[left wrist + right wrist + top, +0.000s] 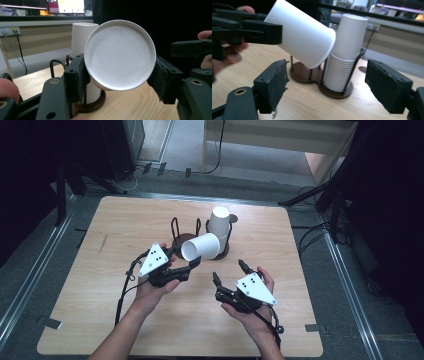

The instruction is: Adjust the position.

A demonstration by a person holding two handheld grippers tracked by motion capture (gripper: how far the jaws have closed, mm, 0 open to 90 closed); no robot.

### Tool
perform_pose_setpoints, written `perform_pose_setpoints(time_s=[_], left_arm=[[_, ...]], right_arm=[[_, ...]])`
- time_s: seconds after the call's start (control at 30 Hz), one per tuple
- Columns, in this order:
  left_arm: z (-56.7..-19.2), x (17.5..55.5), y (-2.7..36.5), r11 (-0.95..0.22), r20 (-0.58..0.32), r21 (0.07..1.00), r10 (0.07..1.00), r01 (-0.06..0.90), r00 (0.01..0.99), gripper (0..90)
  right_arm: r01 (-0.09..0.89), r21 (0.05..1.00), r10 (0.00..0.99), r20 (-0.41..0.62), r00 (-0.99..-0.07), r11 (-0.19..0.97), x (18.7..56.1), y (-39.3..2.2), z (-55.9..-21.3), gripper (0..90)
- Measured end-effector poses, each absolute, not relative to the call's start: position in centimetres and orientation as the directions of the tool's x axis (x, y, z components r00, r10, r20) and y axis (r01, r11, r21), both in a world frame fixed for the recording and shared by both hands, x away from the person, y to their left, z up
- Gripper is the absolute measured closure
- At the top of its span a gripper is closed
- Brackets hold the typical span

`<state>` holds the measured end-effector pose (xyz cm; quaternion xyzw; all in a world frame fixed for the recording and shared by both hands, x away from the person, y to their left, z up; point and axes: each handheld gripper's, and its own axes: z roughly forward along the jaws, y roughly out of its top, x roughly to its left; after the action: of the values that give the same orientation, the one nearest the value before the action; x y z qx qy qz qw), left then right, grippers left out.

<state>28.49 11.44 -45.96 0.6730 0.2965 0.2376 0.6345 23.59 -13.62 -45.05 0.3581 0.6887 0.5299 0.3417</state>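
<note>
Left gripper [192,265] is clamped across the base end of a single white paper cup [201,247], jaws pressing opposite sides of the wall. In the left gripper view the cup's flat bottom [120,53] faces the camera. Cup is held on its side above the table [100,285], open mouth toward the cup holder [200,251], so likely lifted off for separating or moving to the other slot.

Stack of paper cups [219,224] sits upside down in the right-hand wire cage of the double holder; left cage [184,232] looks empty. The cages keep the stack upright.

Right gripper [229,270] is free, jaws apart with nothing between them, low over the table just right of the held cup and near the stack [342,72]. Looks staged to steady the stack or take the cup, my guess.
</note>
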Motion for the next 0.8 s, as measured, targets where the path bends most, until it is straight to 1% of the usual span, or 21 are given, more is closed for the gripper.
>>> perform_pose_setpoints(time_s=[0.1,0.17,0.3,0.43,0.63,0.73,0.8], left_arm=[[-46.0,28.5,11.5,-0.021,-0.054,0.995,0.697,0.095,0.715,36.4],[-46.1,28.5,11.5,-0.002,-0.069,0.995,0.687,0.096,0.723,36.4],[-46.3,28.6,11.5,0.018,-0.072,0.996,0.686,0.083,0.724,36.5],[-46.7,28.5,11.3,0.019,-0.066,0.997,0.694,0.074,0.717,36.4],[-47.1,28.5,11.1,0.041,-0.060,0.998,0.703,0.044,0.709,36.5],[-47.2,28.4,11.0,0.049,-0.057,0.998,0.709,0.032,0.703,36.4],[-47.2,28.4,11.0,0.053,-0.055,0.998,0.709,0.025,0.703,36.4]], right_arm=[[0.184,0.976,0.848,0.002,-0.530,0.113,23.6,-13.6,-45.0,21.9],[0.218,0.973,0.847,0.055,-0.529,0.073,23.6,-13.6,-45.0,24.0],[0.317,0.947,0.813,0.227,-0.536,-0.056,23.9,-13.7,-44.9,24.0],[0.394,0.907,0.794,0.346,-0.499,-0.148,24.2,-13.7,-44.9,16.8],[0.474,0.837,0.753,0.493,-0.435,-0.274,24.6,-13.4,-44.8,7.9],[0.518,0.786,0.710,0.574,-0.408,-0.338,25.0,-13.3,-44.8,3.8],[0.544,0.742,0.679,0.632,-0.373,-0.392,25.3,-13.4,-44.9,2.3]])
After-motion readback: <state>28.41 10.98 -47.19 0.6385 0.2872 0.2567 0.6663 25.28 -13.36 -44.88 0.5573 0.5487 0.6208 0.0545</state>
